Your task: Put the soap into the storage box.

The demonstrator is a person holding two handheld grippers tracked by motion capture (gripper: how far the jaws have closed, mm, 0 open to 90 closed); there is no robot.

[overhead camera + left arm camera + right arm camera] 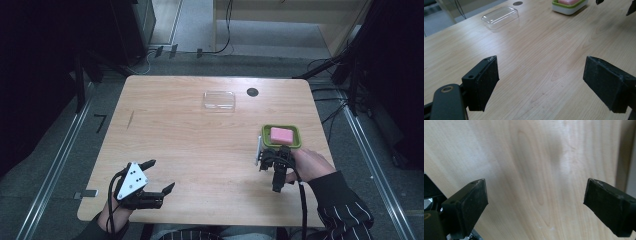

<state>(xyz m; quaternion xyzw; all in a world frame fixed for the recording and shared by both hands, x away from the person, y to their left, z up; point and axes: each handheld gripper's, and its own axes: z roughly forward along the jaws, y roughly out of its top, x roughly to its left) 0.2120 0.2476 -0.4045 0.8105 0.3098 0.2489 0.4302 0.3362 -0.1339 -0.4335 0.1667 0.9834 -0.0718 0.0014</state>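
A pink soap bar (281, 134) lies in a green-rimmed white dish (297, 145) at the table's right side. A clear plastic lid (219, 100) rests farther back near the middle. My right gripper (272, 160) hangs just in front of the dish and points down at the wood, with a hand on it. Its jaws stand wide apart over bare tabletop, and the right gripper (535, 205) is open with nothing between them. My left gripper (161, 176) rests near the front left, open and empty. Its view looks past the left gripper (541, 82) to the lid (500, 17) and dish (567, 9).
A small black round disc (252, 92) sits at the back of the table beside the lid. The wooden table (200, 145) has bare wood between the two grippers. The table's edge (624, 152) runs along the right of the right gripper view.
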